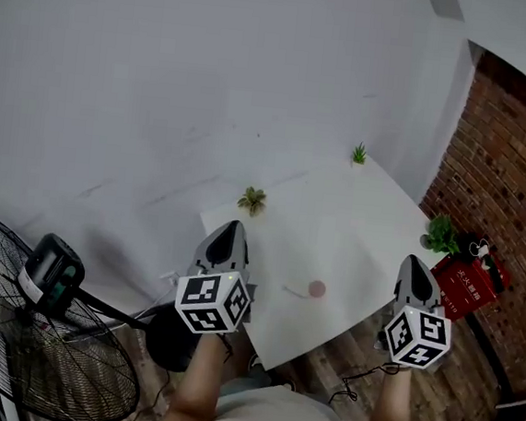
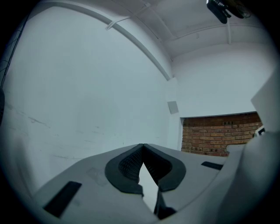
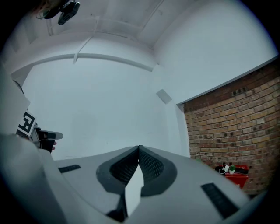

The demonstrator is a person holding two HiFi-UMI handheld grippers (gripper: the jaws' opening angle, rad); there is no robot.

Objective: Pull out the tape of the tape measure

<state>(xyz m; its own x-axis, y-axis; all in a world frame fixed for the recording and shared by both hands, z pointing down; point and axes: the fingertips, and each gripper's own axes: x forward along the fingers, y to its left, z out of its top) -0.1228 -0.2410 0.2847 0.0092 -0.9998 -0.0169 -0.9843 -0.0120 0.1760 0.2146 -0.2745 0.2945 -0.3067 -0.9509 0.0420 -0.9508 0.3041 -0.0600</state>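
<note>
Left hand-held gripper (image 1: pixel 232 226) and right hand-held gripper (image 1: pixel 413 262) hover clenched, their ribbed dark pads (image 2: pixel 127 162) meeting at the tips with nothing between them. Below, the small, round, pinkish tape measure (image 1: pixel 316 289) lies untouched on the smooth white worktop (image 1: pixel 364 215).

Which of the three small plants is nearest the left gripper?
The plant at the left corner of the table, just ahead of the left gripper; the others sit farther right.

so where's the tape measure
Head view: pink tape measure on the table by its near edge, between the left gripper and right gripper.
</note>
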